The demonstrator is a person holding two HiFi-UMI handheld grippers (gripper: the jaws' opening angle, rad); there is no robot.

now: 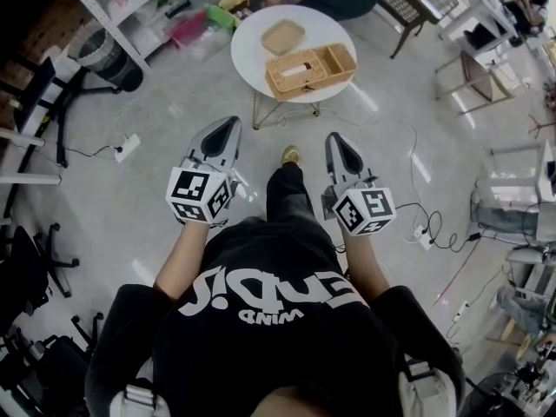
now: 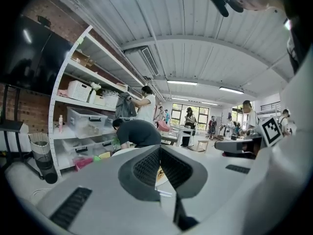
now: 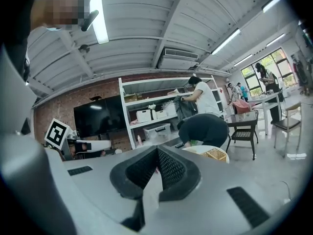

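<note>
In the head view I hold both grippers in front of my chest, above the grey floor. My left gripper point(image 1: 228, 129) is shut with nothing between its jaws, and my right gripper point(image 1: 340, 142) is shut and empty too. Both point toward a round white table point(image 1: 252, 33) a short way ahead. On the table stand a wicker basket point(image 1: 309, 69) and a flat wicker tray point(image 1: 283, 36). In the left gripper view the jaws point(image 2: 159, 166) meet, with the table edge behind them. In the right gripper view the closed jaws point(image 3: 156, 168) face the table point(image 3: 195, 150) and basket point(image 3: 215, 154).
A person in a dark top point(image 2: 137, 132) bends over beyond the table, next to white shelving point(image 1: 130, 24) with plastic bins. A bin point(image 1: 102, 55) stands at left, a power strip point(image 1: 127, 147) and cables point(image 1: 430, 228) lie on the floor, and chairs point(image 1: 473, 72) and a desk stand at right.
</note>
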